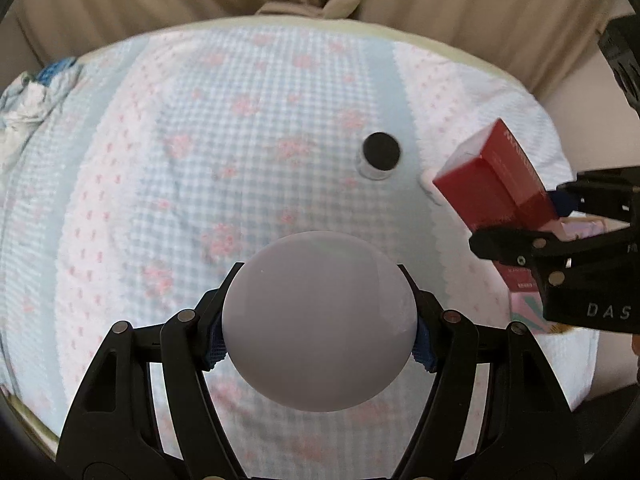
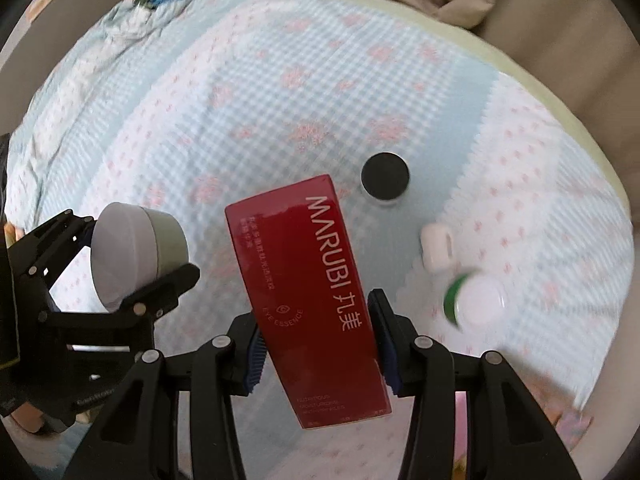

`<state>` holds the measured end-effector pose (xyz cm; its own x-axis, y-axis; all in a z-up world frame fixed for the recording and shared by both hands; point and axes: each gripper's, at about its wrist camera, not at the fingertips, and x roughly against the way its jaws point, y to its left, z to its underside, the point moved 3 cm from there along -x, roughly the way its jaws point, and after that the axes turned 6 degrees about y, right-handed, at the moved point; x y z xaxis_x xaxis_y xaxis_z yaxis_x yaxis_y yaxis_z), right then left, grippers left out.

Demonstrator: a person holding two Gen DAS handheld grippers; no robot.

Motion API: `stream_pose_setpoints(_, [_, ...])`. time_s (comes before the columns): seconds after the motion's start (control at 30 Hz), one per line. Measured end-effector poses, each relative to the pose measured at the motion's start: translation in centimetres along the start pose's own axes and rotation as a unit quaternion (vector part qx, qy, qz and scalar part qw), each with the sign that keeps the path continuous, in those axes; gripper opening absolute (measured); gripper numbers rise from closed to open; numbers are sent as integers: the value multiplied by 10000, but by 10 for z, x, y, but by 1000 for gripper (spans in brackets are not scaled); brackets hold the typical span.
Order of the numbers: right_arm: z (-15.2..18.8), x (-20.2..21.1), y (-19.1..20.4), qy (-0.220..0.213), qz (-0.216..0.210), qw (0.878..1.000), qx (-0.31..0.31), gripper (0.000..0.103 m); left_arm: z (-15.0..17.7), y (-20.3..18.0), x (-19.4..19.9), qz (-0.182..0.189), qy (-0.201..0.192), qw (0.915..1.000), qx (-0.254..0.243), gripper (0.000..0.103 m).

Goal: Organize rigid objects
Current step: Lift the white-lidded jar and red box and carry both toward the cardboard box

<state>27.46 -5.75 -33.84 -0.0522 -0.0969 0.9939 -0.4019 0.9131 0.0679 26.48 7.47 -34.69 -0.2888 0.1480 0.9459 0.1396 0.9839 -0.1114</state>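
Your left gripper (image 1: pixel 320 334) pinches white round jar (image 1: pixel 320 320), right gripper (image 2: pixel 318 348) clamps red box (image 2: pixel 308 300) by its sides; both held above bed (image 1: pixel 200 140), likely clearing black-capped jar (image 1: pixel 381 155) below for carry

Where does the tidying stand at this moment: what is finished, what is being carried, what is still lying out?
Nothing visibly sorted yet. In hand: the left hand-held gripper grips a white round jar, the right hand-held gripper a red box, both lifted off the bedspread. Still out: a black-lidded jar, a small white case and a green-rimmed white container.
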Motion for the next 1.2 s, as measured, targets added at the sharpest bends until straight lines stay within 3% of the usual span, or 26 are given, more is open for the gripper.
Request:
stream_pose_setpoints(0.37, [86, 72, 3, -263, -69, 9971, -708, 43, 28, -64, 90, 193, -242, 9990, -315, 67])
stream_pose_setpoints(0.67, [170, 123, -59, -585, -148, 9910, -1191, 43, 42, -166, 131, 509, -410, 9975, -279, 67])
stream_pose_setpoints(0.9, [234, 143, -150, -710, 16, 9824, -1727, 43, 39, -248, 114, 581, -363, 9970, -371, 67])
stream_pose_setpoints(1.07, [269, 139, -217, -634, 276, 9742, -2147, 43, 34, -302, 84, 600, -182, 9968, -486, 67])
stream_pose_setpoints(1.2, [290, 126, -270, -566, 247, 9656, -2526, 43, 28, -341, 55, 567, -32, 9960, -684, 67])
